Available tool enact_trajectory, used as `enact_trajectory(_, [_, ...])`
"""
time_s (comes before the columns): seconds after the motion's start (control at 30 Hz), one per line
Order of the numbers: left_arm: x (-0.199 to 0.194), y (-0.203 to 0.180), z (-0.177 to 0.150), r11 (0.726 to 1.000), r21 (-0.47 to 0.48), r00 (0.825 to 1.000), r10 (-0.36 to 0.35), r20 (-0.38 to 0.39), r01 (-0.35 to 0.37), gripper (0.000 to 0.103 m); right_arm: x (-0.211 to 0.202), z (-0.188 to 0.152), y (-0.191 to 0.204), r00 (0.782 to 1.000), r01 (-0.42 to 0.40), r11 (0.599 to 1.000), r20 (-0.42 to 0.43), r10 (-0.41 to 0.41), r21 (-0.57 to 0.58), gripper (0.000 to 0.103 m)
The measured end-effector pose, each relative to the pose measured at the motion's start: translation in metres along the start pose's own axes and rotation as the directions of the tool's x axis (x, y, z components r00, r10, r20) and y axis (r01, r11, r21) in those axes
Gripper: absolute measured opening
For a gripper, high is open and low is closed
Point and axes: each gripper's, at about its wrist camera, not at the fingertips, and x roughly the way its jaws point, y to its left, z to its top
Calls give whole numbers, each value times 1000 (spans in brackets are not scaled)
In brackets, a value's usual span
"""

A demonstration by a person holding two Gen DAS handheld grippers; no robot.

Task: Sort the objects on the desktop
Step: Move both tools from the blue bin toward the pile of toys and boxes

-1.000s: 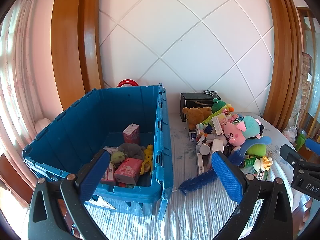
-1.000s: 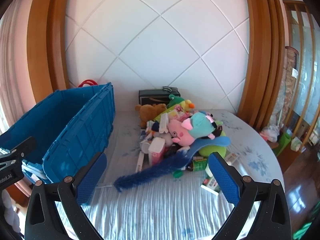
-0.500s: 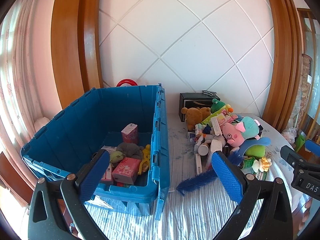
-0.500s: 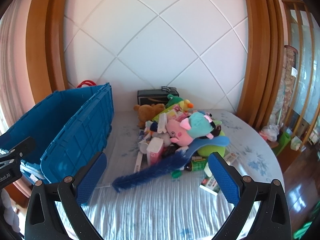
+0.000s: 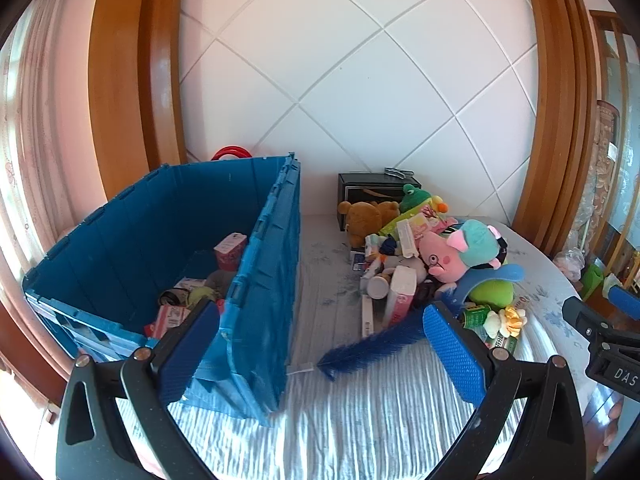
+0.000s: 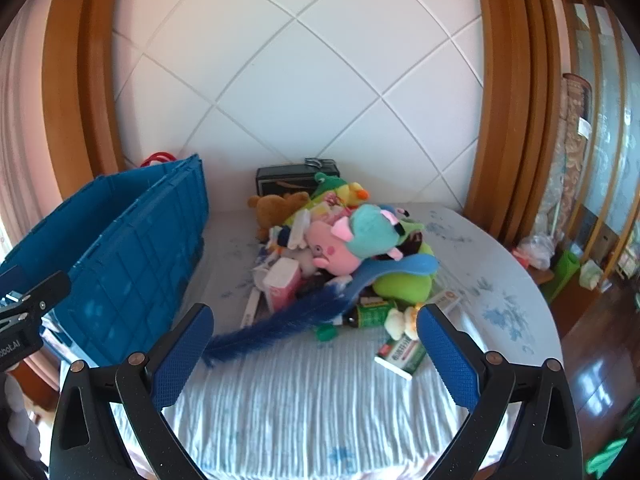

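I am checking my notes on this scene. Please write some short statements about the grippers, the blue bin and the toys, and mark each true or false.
1. Both the left gripper and the right gripper are open and empty. True.
2. The blue bin holds nothing. False: boxes and soft items lie inside.
3. The pink pig plush lies on the toy pile. True.
4. The blue feather duster lies inside the bin. False: it lies on the tablecloth, against the pile.

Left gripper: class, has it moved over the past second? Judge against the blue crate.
Yes. The left gripper has shifted right: the blue crate sits farther left, hiding more of its contents.
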Motion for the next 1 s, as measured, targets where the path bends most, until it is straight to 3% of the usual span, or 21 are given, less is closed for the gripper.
enact_trajectory(0.3, [46, -42, -4, 998, 43, 996, -44, -74, 47, 103, 35, -15, -62, 995, 64, 993, -78, -56, 103, 103])
enact_trajectory(0.4, [80, -55, -10, 996, 50, 990, -65, -126, 72, 103, 53, -20, -80, 992, 80, 988, -108, -66, 133, 103])
enact_trajectory(0.53, [142, -81, -22, 991, 64, 969, -99, -228, 116, 103, 95, -29, -107, 974, 137, 980, -199, -107, 144, 103])
enact_trajectory(0.67, [217, -116, -45, 979, 90, 919, -140, -368, 185, 103, 150, -45, -136, 934, 219, 964, -320, -161, 153, 103])
enact_trajectory(0.77, [264, -144, -66, 970, 86, 872, -163, -462, 227, 103, 192, -65, -155, 881, 270, 951, -436, -182, 149, 103])
enact_trajectory(0.87, [301, -173, -86, 967, 88, 833, -158, -531, 239, 103, 231, -89, -175, 829, 304, 942, -528, -187, 143, 103])
enact_trajectory(0.93, [322, -192, -100, 964, 86, 804, -159, -574, 252, 103, 249, -101, -184, 803, 312, 940, -568, -183, 137, 103])
enact_trajectory(1.0, [338, -209, -112, 963, 83, 788, -158, -596, 257, 103, 267, -111, -199, 790, 306, 940, -592, -162, 150, 103])
